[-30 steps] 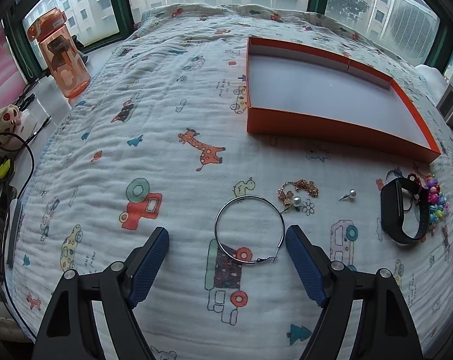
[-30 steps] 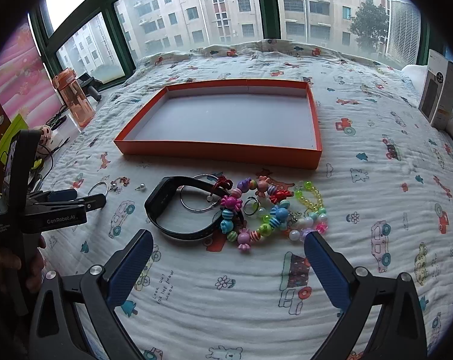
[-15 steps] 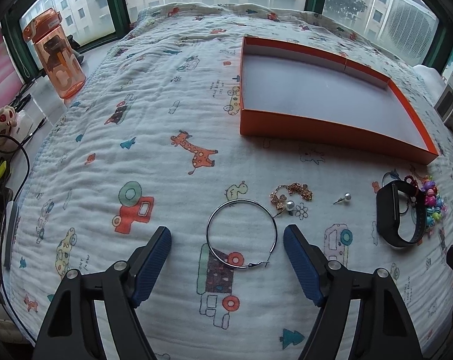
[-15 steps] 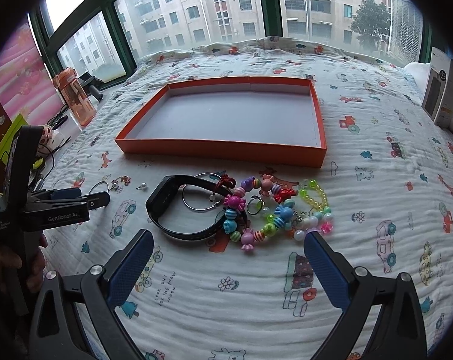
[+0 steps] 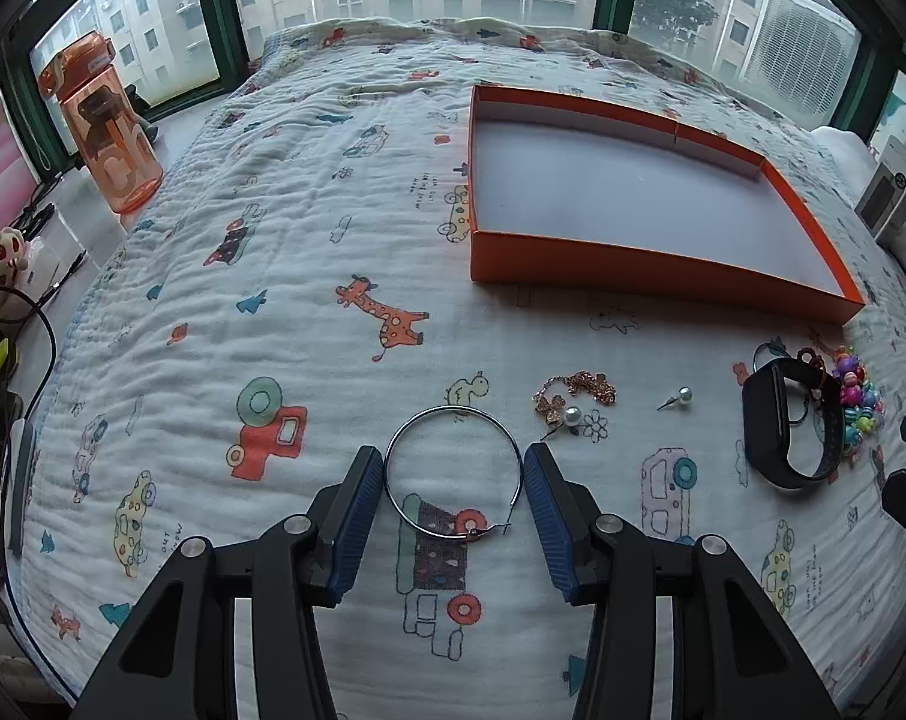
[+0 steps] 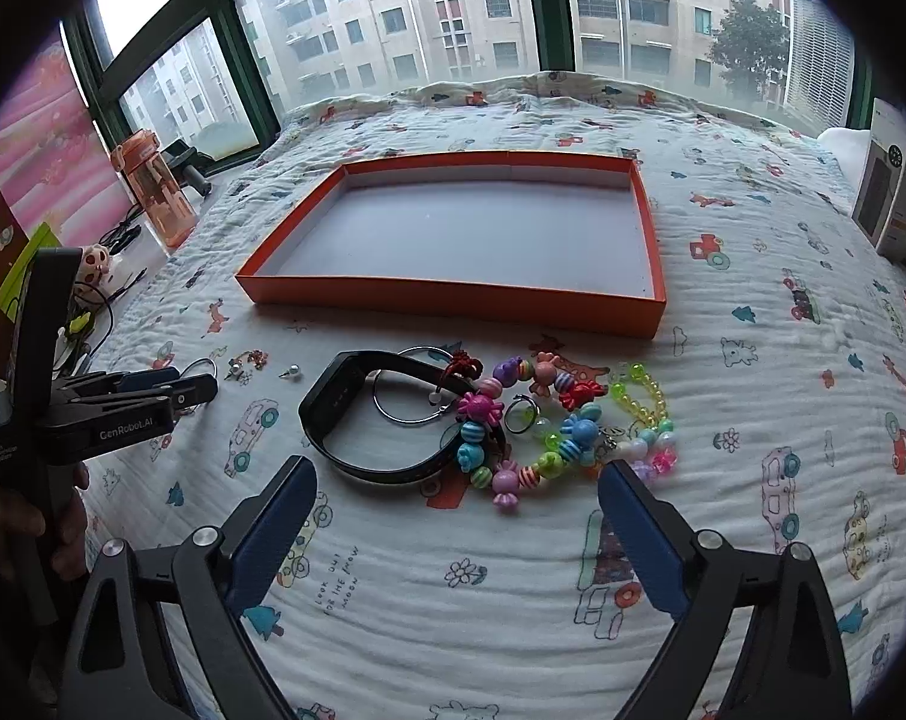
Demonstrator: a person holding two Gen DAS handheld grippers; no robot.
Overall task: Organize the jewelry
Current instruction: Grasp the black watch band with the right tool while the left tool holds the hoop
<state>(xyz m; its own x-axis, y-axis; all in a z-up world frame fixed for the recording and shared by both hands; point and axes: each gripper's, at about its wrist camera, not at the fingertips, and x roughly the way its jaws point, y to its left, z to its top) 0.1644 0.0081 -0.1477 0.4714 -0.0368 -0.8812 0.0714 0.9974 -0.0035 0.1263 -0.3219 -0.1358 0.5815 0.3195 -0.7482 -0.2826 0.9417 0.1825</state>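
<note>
A large silver hoop earring (image 5: 453, 471) lies on the printed blanket between the fingers of my left gripper (image 5: 453, 462), whose blue pads sit close on both sides of it; the jaws are partly closed around the hoop. A gold chain with a pearl (image 5: 573, 399) and a pearl stud (image 5: 678, 397) lie just right of it. My right gripper (image 6: 456, 501) is wide open above a black wristband (image 6: 363, 420), a silver ring hoop (image 6: 408, 393) and colourful bead bracelets (image 6: 531, 426). The empty orange tray (image 6: 453, 294) lies beyond; it also shows in the left wrist view (image 5: 633, 261).
An orange water bottle (image 5: 108, 132) stands at the bed's far left edge, with cables and a small toy (image 5: 3, 252) beside it. A box (image 6: 888, 180) stands at the far right. The left gripper body (image 6: 93, 414) shows in the right wrist view.
My left gripper's fingers have closed in from wide apart to just beside the hoop earring. The right gripper has moved slightly toward the bracelets and stays open.
</note>
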